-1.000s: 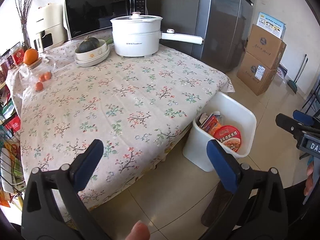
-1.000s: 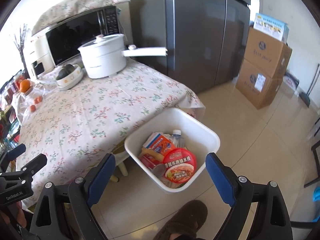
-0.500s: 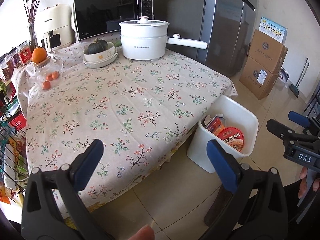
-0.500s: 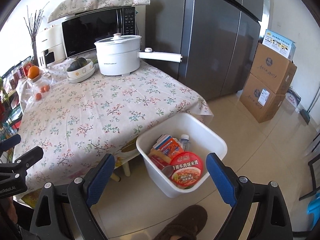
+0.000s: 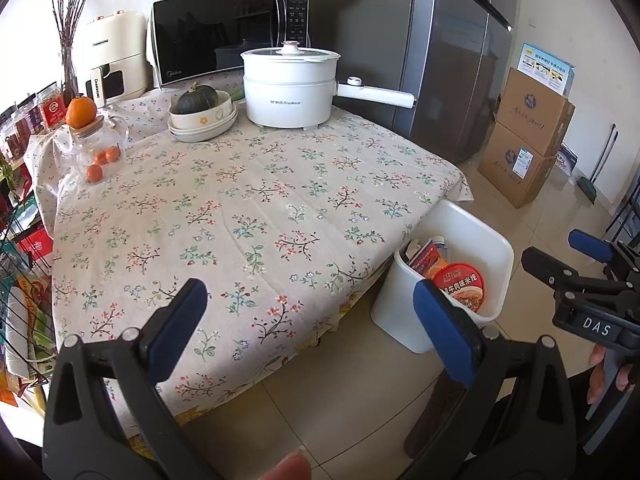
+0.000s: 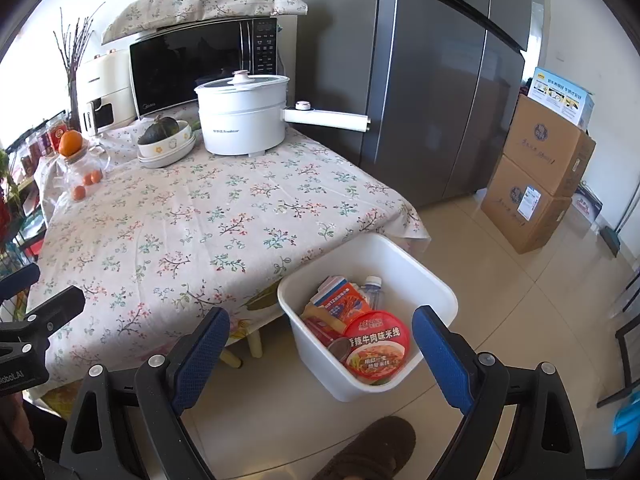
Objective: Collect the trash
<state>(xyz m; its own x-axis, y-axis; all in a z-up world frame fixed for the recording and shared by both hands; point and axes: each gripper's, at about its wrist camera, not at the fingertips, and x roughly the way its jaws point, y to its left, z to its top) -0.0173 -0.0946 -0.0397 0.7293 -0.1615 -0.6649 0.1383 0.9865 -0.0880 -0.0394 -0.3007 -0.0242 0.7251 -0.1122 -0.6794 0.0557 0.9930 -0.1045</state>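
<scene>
Left wrist view: the left gripper (image 5: 308, 312) gapes wide, empty, having risen back from the table (image 5: 248, 200); the right gripper (image 6: 320, 340) too, spread over the white bin (image 6: 400, 256) holding the noodle cup (image 6: 376, 344) and wrappers. Collecting looks finished.

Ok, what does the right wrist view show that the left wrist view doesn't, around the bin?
Right wrist only: the bin's full inside, with a bottle behind the carton, plus a slipper and the table legs.
Left wrist only: the right gripper from the side, and a rack of packets at the left table edge.
Both: noodle cup in the bin, pot, microwave, fridge, boxes. Both grippers are open and hold nothing.
</scene>
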